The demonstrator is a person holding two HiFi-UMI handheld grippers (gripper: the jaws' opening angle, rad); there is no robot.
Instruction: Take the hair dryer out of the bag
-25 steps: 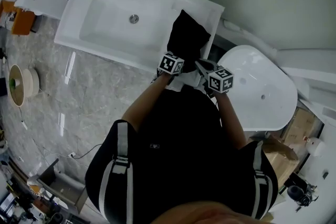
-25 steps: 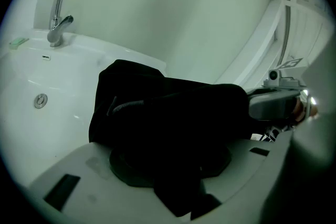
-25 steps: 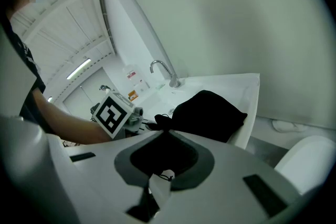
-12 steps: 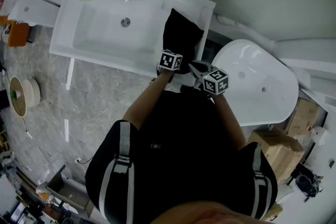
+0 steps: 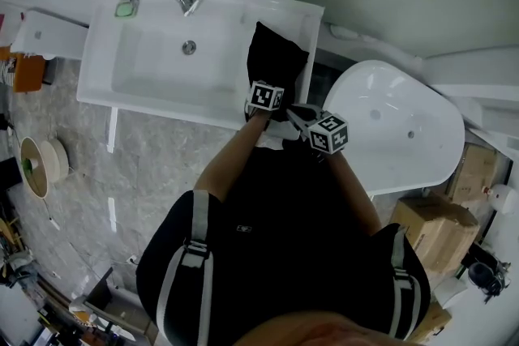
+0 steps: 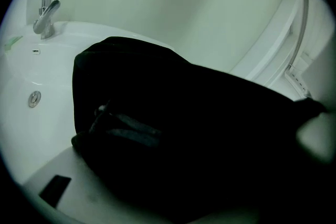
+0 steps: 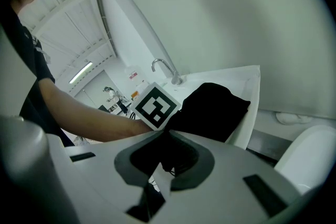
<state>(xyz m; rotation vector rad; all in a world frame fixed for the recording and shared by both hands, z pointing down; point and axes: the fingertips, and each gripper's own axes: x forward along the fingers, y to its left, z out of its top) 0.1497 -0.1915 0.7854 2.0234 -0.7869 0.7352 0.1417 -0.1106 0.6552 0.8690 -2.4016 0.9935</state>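
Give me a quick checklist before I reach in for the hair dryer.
1. Bag support: the black bag lies on the end of the sink nearest the toilet: ok.
2. Anchor: the right gripper is closed with dark fabric at its tips, apparently pinching the bag's edge: ok.
3. Reach: the left gripper is at the bag, and its jaws have just been opening: ok.
4. Anything between the left jaws: too dark, cannot tell.
5. Target: the hair dryer is not identifiable, only dim grey shapes against the bag: cannot tell.
6. Bag mouth facing the left gripper: cannot tell.
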